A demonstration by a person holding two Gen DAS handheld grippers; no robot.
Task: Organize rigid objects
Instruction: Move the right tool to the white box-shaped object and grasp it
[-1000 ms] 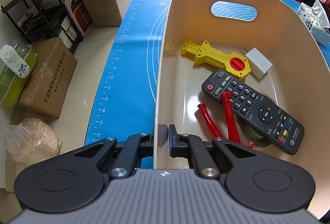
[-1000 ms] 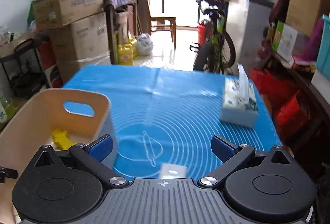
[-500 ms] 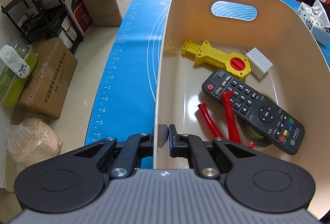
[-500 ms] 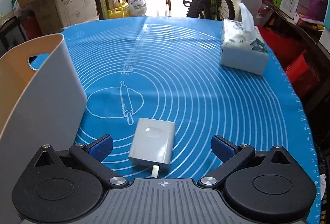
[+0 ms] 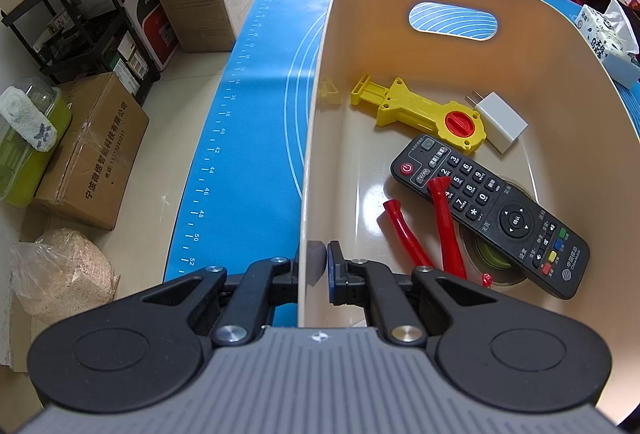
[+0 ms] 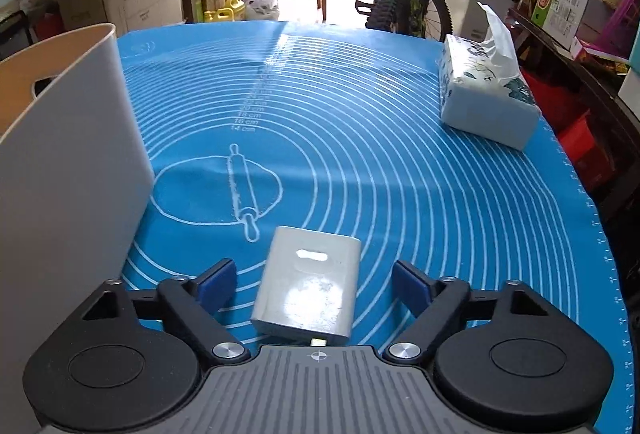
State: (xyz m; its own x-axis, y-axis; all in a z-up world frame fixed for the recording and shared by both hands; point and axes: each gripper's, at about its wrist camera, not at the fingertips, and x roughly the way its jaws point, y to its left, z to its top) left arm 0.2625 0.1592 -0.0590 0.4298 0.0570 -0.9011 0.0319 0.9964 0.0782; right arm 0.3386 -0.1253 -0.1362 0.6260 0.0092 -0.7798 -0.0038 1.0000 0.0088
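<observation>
The right tool [image 6: 312, 286] stands with its jaws partly open around a white power adapter [image 6: 308, 290] that lies flat on the blue mat [image 6: 400, 170] of the tabletop. The jaws have just been closing, with the adapter between them, but a gap shows on each side, so the pads do not press it yet. The left tool [image 5: 314, 266] is closed on the near wall of the beige bin [image 5: 316, 138] and holds it steady. Inside the bin lie a black remote [image 5: 488, 214], a yellow tool [image 5: 420, 114], a small white charger [image 5: 498, 120] and red-handled pliers [image 5: 444, 222].

I think the main risk is a skewed grip. The adapter sits a little turned between the pads, its far end toward 1 o'clock, and its shell is smooth and glossy, so one pad may touch first and push it sideways or make it rotate out. Its plug end is hidden under the tool body at 6 o'clock, so I cannot tell how deep it sits.

For moving, the bin wall rises close at 9 o'clock and must be cleared from above. The mat is open from 11 to 2 o'clock; the tissue box [image 6: 484, 102] stands well apart at 2 o'clock, near the mat edge.
</observation>
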